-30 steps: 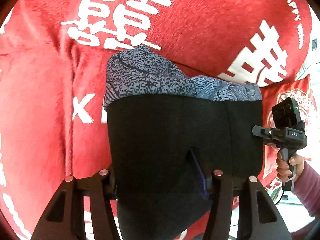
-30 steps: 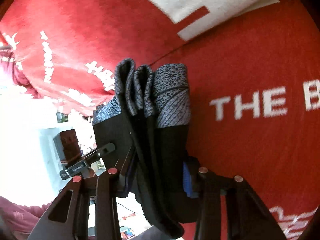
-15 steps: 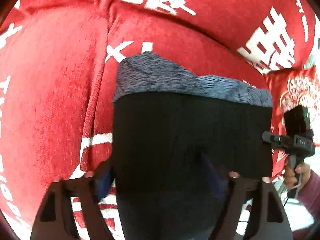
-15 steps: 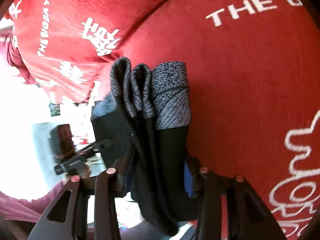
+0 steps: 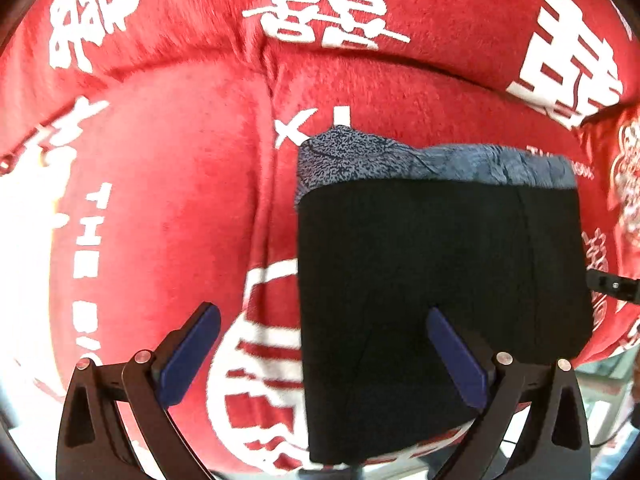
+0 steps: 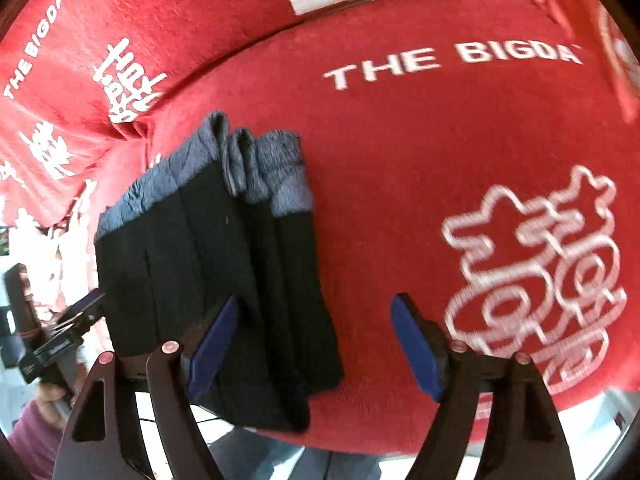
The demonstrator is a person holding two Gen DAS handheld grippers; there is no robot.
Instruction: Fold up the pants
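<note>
Left wrist view: the left gripper [image 5: 320, 344], clamped on the folded pants [image 5: 436, 280] a second ago, is spreading wide, its left pad over bare red blanket [image 5: 160, 200] and its right pad above the black cloth, pressing nothing. In the right wrist view the right gripper [image 6: 316, 344] is likewise opening, the bundle's edge lying loose by its left pad. The pants now rest released on the blanket, so the fold looks finished. The bundle's near end is cut off behind the fingers; the other handle [image 6: 52, 344] is blurred.
</note>
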